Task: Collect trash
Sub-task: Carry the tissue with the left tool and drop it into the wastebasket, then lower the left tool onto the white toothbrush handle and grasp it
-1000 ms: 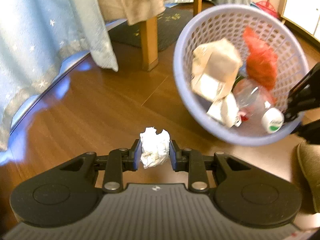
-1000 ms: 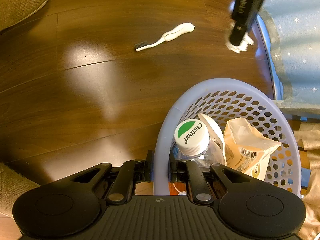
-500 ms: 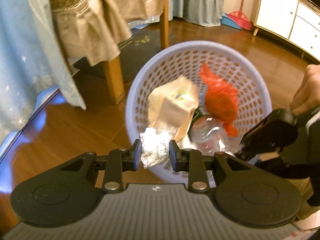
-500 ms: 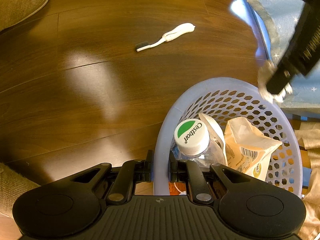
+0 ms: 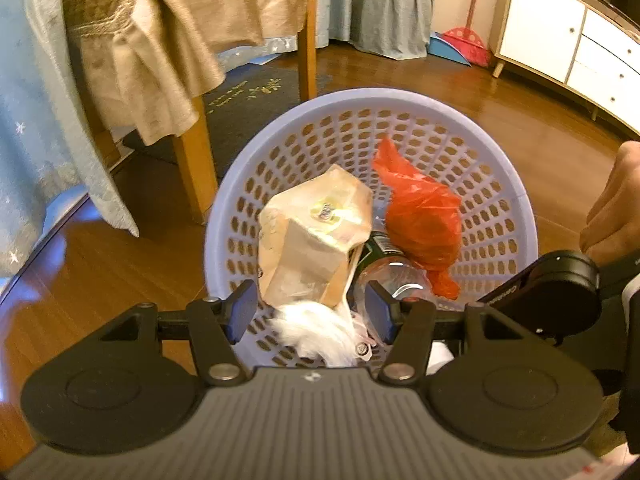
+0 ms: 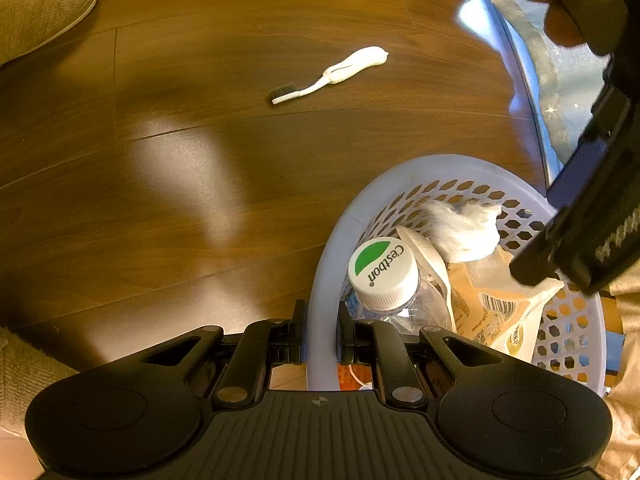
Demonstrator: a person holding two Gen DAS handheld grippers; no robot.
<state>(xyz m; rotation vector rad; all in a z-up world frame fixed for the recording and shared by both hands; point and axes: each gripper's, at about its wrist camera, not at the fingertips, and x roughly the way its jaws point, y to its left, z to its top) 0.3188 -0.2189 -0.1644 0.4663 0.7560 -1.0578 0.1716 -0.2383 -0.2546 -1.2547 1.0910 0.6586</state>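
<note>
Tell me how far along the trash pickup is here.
Done: bottle, paper bag, red bag lie in the basket. In hand: left gripper, jaws just opened, releases the tissue wad; right gripper clamps the rim. Left: toothbrush on the floor.

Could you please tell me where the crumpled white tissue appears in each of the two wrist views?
Left wrist: crumpled white tissue low centre, blurred, between the open left gripper's fingers, untouched.
Right wrist: tissue right of centre, atop the trash.
Shared landmark: lavender basket.

Crumpled white tissue (image 6: 464,232) atop trash inside lavender basket (image 6: 332,256)
</note>
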